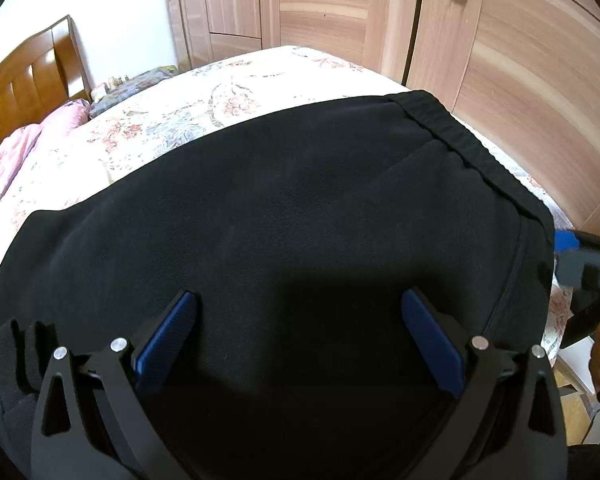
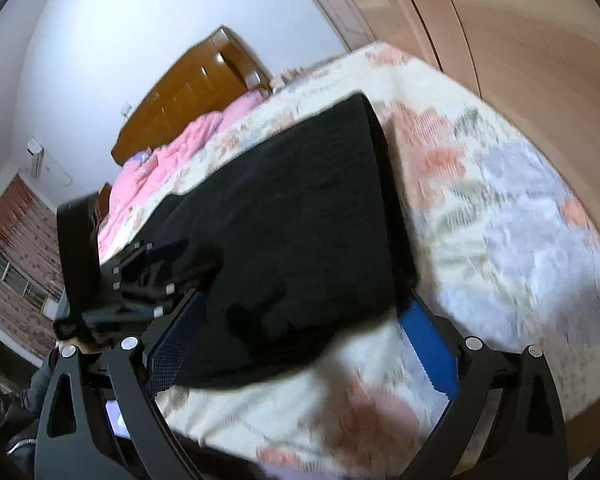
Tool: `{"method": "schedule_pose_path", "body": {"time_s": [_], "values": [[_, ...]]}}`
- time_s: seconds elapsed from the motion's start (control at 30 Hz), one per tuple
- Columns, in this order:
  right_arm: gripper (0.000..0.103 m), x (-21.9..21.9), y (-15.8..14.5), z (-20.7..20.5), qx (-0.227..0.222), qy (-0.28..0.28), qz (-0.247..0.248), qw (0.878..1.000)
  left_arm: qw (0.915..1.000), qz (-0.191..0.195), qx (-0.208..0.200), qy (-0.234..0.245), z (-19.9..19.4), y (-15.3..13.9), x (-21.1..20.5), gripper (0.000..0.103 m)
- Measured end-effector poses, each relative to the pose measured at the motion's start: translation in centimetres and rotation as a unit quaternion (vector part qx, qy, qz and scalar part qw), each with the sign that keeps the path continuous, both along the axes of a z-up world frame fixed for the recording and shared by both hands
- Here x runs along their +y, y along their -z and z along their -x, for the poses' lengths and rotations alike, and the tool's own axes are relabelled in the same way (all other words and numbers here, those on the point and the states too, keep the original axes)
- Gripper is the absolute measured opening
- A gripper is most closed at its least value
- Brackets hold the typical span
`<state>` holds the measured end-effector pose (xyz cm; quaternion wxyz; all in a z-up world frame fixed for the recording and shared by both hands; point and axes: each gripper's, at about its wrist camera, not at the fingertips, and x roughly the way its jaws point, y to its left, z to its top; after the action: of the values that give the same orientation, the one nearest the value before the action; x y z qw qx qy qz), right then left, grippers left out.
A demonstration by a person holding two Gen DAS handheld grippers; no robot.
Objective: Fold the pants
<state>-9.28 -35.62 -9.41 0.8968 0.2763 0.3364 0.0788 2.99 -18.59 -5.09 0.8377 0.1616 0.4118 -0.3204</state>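
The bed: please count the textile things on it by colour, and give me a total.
Black: 1, the folded pants
Pink: 1, the blanket near the headboard
Floral cream: 1, the bedspread under them
Dark patterned: 1, the cloth or pillow at the far side, too small to name
Total: 4

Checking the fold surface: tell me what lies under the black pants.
The black pants lie flat on the floral bedspread, which shows around them on several sides. Whatever is directly beneath the fabric is covered and cannot be seen.
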Motion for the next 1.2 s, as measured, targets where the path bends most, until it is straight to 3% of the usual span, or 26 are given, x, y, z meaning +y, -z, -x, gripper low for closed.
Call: {"method": "schedule_pose_path", "body": {"time_s": [0.1,0.2,0.23,0.5,0.67,0.77,0.8,0.83,0.87,0.9,0.97,1.07,1.2], "values": [[0.095,-0.5,-0.7,0.1,-0.042,0.002,-0.032,0.999,1.0,0.001,0.001,0.0,-0.5,0.1,-0.1,0.102],[0.094,-0.6,1.1,-0.5,0.011,0.012,-0.026,1.0,1.0,0.002,0.002,0.0,-0.5,0.2,-0.1,0.102],[0.088,-0.4,1.1,-0.1,0.006,0.016,-0.016,1.0,1.0,0.002,0.002,0.001,-0.5,0.2,-0.1,0.102],[0.086,1.5,0.3,-0.3,-0.006,-0.001,-0.002,1.0,1.0,0.003,0.002,0.001,-0.4,0.2,-0.1,0.102],[0.085,2.3,0.4,-0.3,0.026,-0.024,0.026,0.999,1.0,0.003,0.002,0.001,-0.4,0.2,-0.1,0.102],[0.083,1.6,0.4,-0.3,0.014,-0.006,-0.008,1.0,1.0,0.003,0.002,0.001,-0.4,0.2,-0.1,0.102],[0.081,1.4,0.5,-0.3,0.009,-0.001,-0.017,1.0,1.0,0.004,0.002,0.001,-0.4,0.2,-0.1,0.102],[0.071,0.8,0.9,-0.9,0.007,0.007,-0.023,1.0,1.0,0.004,0.002,0.001,-0.4,0.2,-0.1,0.102],[0.054,0.5,1.2,-0.8,0.006,0.025,-0.024,0.999,1.0,0.004,0.002,0.001,-0.4,0.2,-0.1,0.102],[0.051,0.3,1.2,-0.6,-0.002,0.032,-0.024,0.999,1.0,0.007,0.004,0.002,-0.4,0.2,0.0,0.102],[0.043,0.8,0.6,0.3,-0.024,0.037,-0.005,0.999,0.9999,0.01,0.011,0.004,-0.5,0.0,0.1,0.101],[0.038,2.8,-1.2,1.2,-0.055,0.041,0.065,0.995,0.9998,-0.004,0.016,0.01,-0.9,-1.5,-0.4,0.101],[0.037,7.2,-3.8,1.8,-0.097,0.036,0.206,0.973,0.9979,0.035,0.048,0.027,-2.1,-5.8,-1.6,0.101]]}}
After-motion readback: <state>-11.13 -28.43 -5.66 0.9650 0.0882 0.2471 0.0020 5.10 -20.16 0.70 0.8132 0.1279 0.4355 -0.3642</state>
